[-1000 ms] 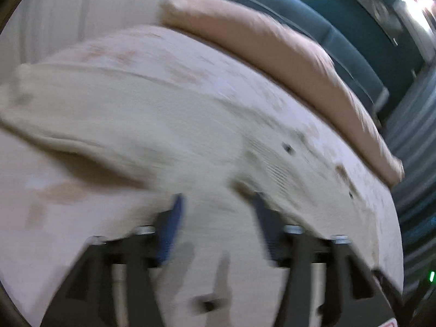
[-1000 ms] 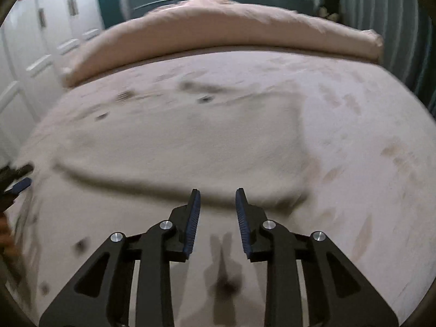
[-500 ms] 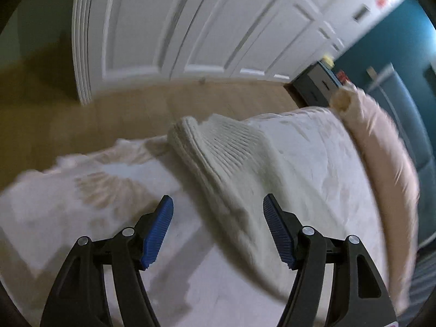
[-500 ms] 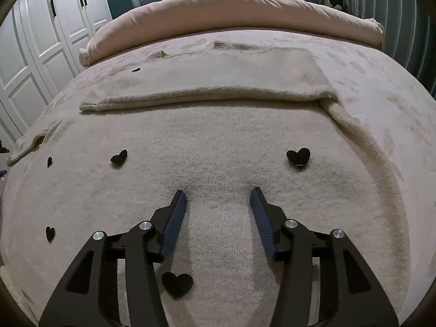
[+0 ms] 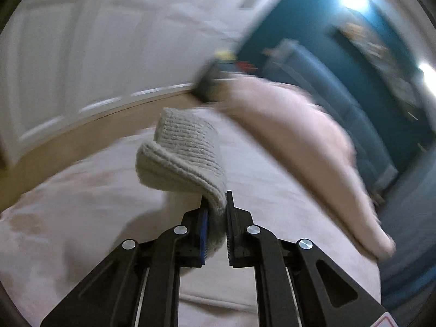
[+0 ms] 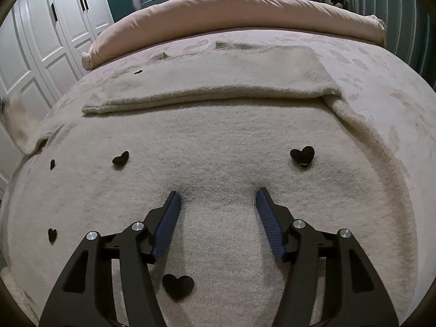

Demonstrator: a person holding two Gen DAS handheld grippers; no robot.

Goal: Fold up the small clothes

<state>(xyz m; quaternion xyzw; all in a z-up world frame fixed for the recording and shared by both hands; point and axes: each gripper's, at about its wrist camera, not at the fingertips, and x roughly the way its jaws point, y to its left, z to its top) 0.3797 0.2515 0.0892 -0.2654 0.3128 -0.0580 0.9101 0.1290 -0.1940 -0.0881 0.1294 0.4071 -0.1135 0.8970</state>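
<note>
A ribbed cuff (image 5: pixel 185 158) of the cream sweater (image 6: pixel 218 147) was held clamped in the left gripper (image 5: pixel 216 218), lifted above the bed (image 5: pixel 68 218). The right gripper (image 6: pixel 218 199) was spread wide, its tips pressed on the sweater spread flat across the bed toward its left edge. The left view's background was blurred. Black hearts (image 6: pixel 302 156) were scattered over the knit, and one sleeve (image 6: pixel 212 87) was folded across.

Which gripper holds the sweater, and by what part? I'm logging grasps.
The left gripper is shut on the sweater's ribbed cuff. The right gripper is open, pressing on the sweater body.
</note>
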